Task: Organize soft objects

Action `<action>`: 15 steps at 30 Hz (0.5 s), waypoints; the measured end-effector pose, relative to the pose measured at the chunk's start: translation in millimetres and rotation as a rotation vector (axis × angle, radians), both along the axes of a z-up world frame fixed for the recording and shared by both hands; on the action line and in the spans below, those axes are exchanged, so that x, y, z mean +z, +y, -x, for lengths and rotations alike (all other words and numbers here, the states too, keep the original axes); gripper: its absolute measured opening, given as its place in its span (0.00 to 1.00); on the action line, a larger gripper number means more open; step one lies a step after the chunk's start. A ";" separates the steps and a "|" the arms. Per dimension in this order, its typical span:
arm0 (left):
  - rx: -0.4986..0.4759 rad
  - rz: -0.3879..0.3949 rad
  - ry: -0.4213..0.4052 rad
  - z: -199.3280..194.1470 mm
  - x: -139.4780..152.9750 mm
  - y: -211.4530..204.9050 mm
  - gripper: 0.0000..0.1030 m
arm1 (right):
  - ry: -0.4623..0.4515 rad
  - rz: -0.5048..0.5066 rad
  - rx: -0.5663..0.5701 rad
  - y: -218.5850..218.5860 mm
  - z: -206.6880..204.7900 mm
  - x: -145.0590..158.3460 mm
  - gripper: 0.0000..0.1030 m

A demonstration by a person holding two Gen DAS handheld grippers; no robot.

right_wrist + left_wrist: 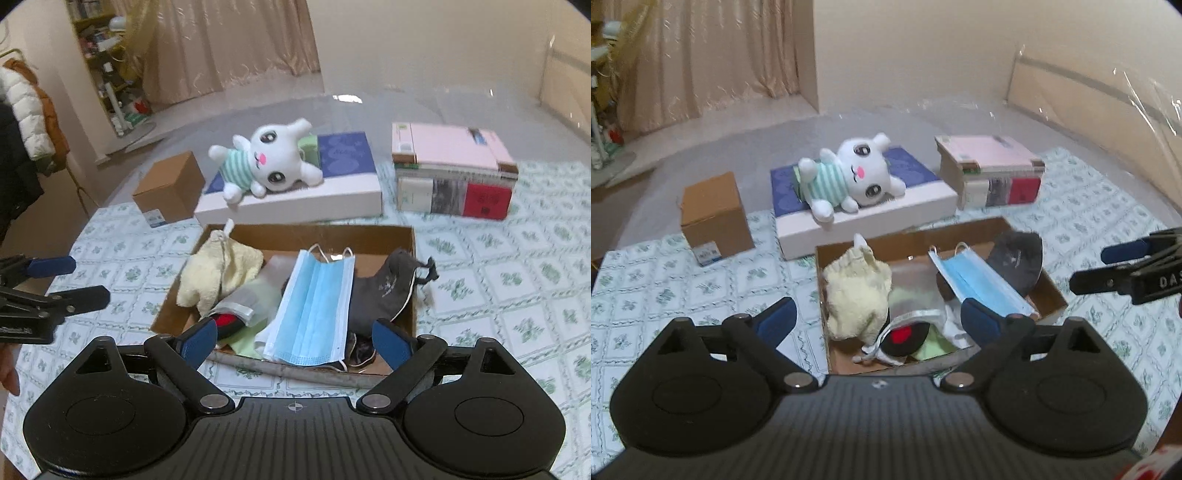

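Note:
An open cardboard tray (1051, 295) (369, 236) holds a cream knitted cloth (857, 295) (218, 273), a blue face mask (979, 282) (314, 306), a dark grey pouch (1019, 258) (384, 291), a clear bag and a red-and-black item (905, 338) (227, 321). A white plush bunny (849, 173) (269, 162) lies on a flat blue-topped box (871, 218) (332, 203) behind it. My left gripper (877, 321) (70, 280) is open and empty above the tray's near edge. My right gripper (295, 339) (1108, 269) is open and empty over the tray's front.
A small brown carton (714, 218) (170, 192) stands left of the flat box. A stack of boxes with a pink top (993, 173) (454, 173) stands at the right. The patterned tablecloth (665, 295) (498, 277) covers the table. Jackets (26, 122) hang at far left.

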State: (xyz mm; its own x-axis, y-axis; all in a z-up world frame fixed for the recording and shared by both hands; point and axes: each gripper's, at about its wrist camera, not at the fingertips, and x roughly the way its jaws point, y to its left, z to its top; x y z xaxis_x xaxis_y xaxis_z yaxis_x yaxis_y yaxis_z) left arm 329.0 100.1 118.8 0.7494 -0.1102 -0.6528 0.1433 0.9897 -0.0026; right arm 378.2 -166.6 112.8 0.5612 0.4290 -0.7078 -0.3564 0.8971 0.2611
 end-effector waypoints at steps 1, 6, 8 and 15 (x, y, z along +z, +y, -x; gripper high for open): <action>0.008 0.022 0.003 3.9 0.5 0.7 0.92 | -0.008 0.002 0.001 -0.4 5.1 2.4 0.88; 0.067 0.083 0.021 26.5 0.1 2.5 0.92 | -0.023 -0.034 -0.005 -7.6 26.2 9.3 0.88; 0.093 0.096 0.014 39.1 0.8 1.5 0.93 | -0.020 -0.049 -0.013 -10.6 33.5 10.7 0.88; 0.149 0.082 -0.023 86.0 3.9 -6.9 0.94 | -0.031 -0.022 0.006 -12.6 69.3 15.2 0.88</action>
State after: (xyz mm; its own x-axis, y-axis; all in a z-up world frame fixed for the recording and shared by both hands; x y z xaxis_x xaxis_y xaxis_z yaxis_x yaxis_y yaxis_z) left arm 242.9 93.2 122.7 0.7764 -0.0487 -0.6283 -0.0045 0.9966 -0.0828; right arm 308.8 -179.2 128.0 0.5800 0.4475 -0.6806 -0.3702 0.8891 0.2691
